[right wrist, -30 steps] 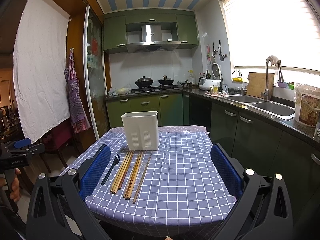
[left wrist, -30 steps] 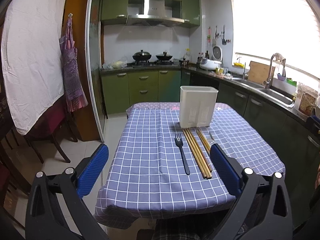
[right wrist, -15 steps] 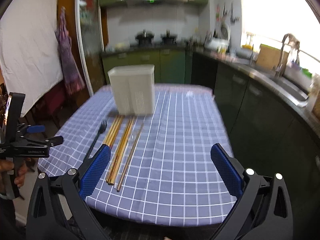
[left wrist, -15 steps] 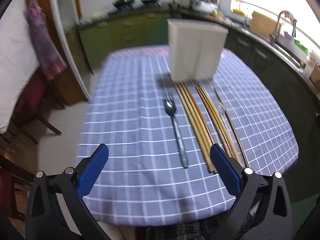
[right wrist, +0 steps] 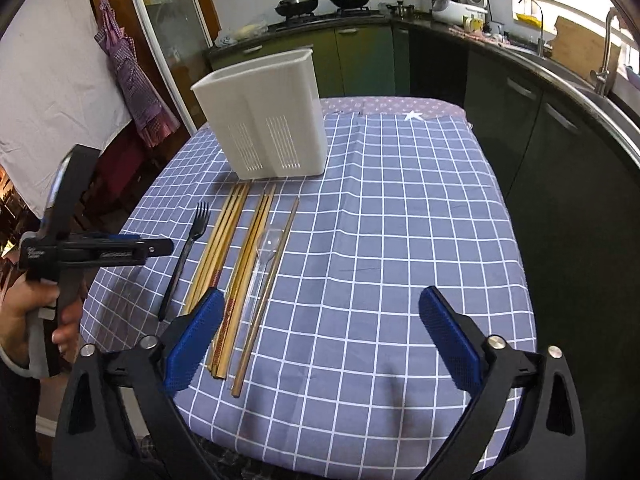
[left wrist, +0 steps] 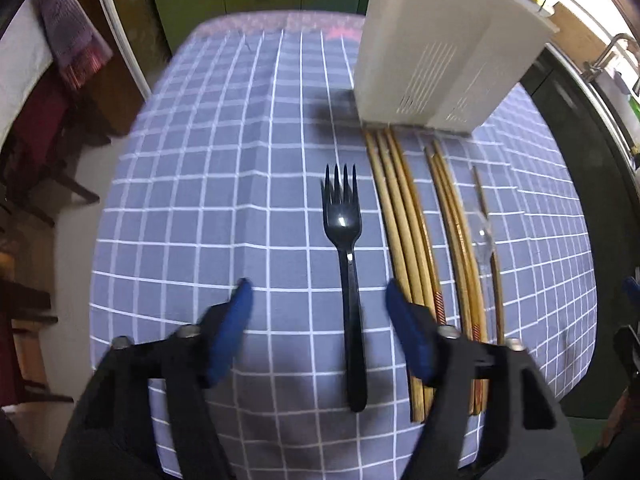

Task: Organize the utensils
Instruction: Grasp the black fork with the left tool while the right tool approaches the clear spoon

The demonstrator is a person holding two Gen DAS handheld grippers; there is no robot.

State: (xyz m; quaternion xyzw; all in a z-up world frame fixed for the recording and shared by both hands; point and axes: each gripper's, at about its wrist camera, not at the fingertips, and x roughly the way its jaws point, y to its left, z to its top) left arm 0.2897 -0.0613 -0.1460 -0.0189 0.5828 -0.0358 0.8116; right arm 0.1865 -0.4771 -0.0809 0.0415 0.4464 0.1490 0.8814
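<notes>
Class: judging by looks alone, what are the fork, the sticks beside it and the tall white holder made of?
Black fork: probably glossy plastic, bright highlight on its bowl.
Chopsticks: likely wood or bamboo, tan and matte.
White holder: apparently matte moulded plastic, slotted vents low on its wall.

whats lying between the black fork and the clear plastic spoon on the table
Two bundles of wooden chopsticks lie side by side between the black fork and the clear spoon, all pointing toward the white holder. The right wrist view shows it best.
</notes>
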